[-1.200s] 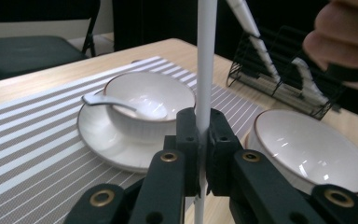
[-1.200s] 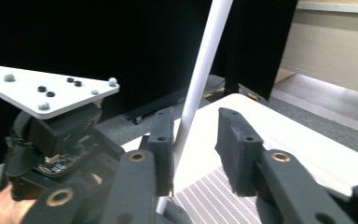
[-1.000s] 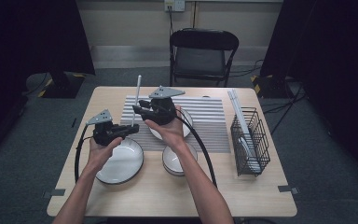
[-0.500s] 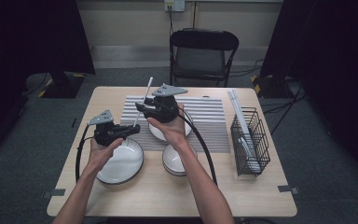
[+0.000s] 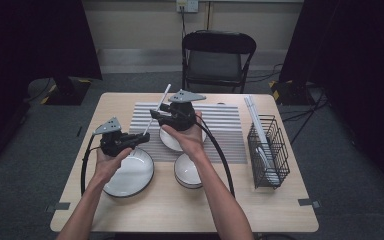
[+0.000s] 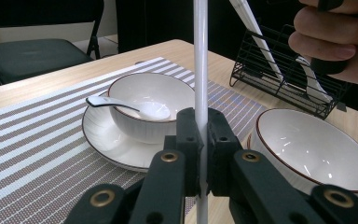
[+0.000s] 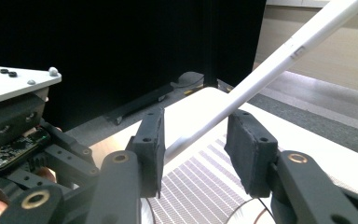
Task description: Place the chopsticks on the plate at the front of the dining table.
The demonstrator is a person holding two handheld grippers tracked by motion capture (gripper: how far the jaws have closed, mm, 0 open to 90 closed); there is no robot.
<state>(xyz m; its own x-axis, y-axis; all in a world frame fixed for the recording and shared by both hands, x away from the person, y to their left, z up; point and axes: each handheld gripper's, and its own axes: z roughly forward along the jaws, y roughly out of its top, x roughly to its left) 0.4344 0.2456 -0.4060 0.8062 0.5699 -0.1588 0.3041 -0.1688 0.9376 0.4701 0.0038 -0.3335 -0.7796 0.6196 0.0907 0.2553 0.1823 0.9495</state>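
A long white stick slants up and to the right over the table. My left gripper is shut on its lower end, and in the left gripper view the pads of the left gripper pinch the stick. My right gripper sits higher on the same stick. Its jaws have just been opening. In the right gripper view the right gripper stands apart around the stick, and neither pad presses on it. The left gripper's body shows at the left of that view.
A striped placemat carries a bowl with a white spoon on a saucer. A second bowl and a large plate sit nearer me. At the right stands a black wire rack holding white utensils. A folding chair is beyond the table.
The right gripper's jaws have opened off the stick. The stick's top has leaned to the right. The left gripper has kept its grip and its place.
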